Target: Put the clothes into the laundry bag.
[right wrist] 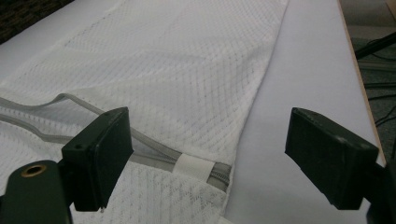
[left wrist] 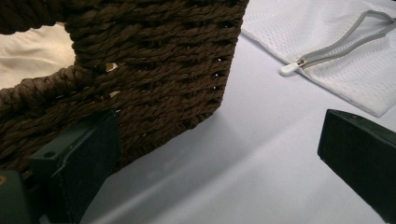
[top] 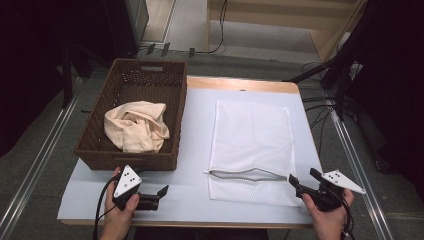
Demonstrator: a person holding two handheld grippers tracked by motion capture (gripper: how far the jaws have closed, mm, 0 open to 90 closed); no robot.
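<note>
Both grippers stand with their jaws spread wide and nothing between them. Seen from above, the left gripper [top: 161, 192] rests low on the white table [top: 190, 150] just in front of the wicker basket [top: 131, 160], its jaws pointing toward the middle of the table; in the left gripper view the black fingers [left wrist: 79, 163] are far apart, one close against the basket's woven corner [left wrist: 177, 70], though I cannot tell whether it touches. The right gripper [top: 304, 178] hovers at the near right corner of the mesh laundry bag [top: 252, 145], released, with one finger [right wrist: 100, 154] over the zipper's end and the other over bare tabletop.

Inside the dark brown basket lies a crumpled peach-coloured cloth [top: 136, 126], bunched toward the near side.

At the centre-right of the table the white mesh bag lies flat, a tall rectangle of fine netting. Its grey zipper [top: 242, 175] runs across near the closer end and gapes partly open, the tape bowed up; the white pull tab [left wrist: 290, 68] sits at the end nearer the basket.
</note>
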